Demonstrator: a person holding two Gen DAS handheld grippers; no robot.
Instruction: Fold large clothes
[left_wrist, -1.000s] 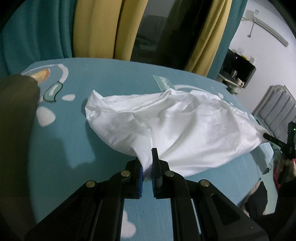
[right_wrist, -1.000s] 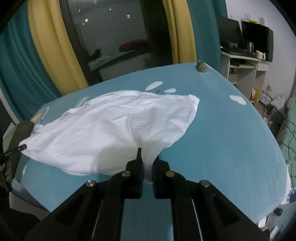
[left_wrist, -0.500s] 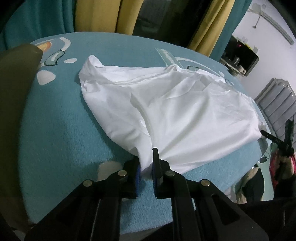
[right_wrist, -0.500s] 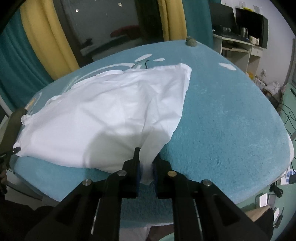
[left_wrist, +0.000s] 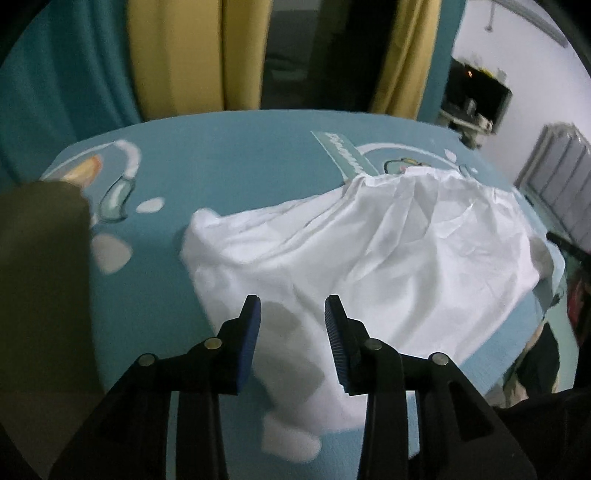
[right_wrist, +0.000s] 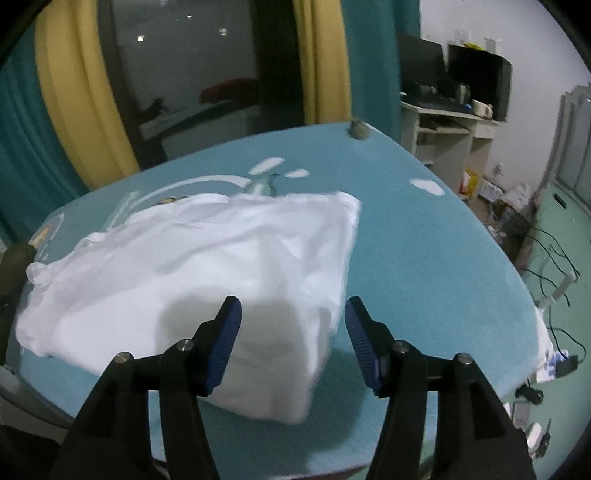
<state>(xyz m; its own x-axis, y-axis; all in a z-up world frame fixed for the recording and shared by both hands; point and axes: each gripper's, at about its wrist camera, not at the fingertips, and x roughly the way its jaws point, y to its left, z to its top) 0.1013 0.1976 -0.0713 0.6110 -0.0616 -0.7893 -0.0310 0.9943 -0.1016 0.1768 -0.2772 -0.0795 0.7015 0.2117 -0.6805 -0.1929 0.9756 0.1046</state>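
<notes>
Both grippers, left and right, had just opened their fingers, apart now, releasing the crumpled white cotton garment, which lay on the teal printed surface.

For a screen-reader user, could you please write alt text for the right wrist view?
A white garment lies spread on a teal table, its near edge below the open right gripper, whose jaws have just been opening and press on nothing. Behind are yellow and teal curtains, a dark window and a desk.

Teal/yellow curtains, dark window, white desk.
</notes>
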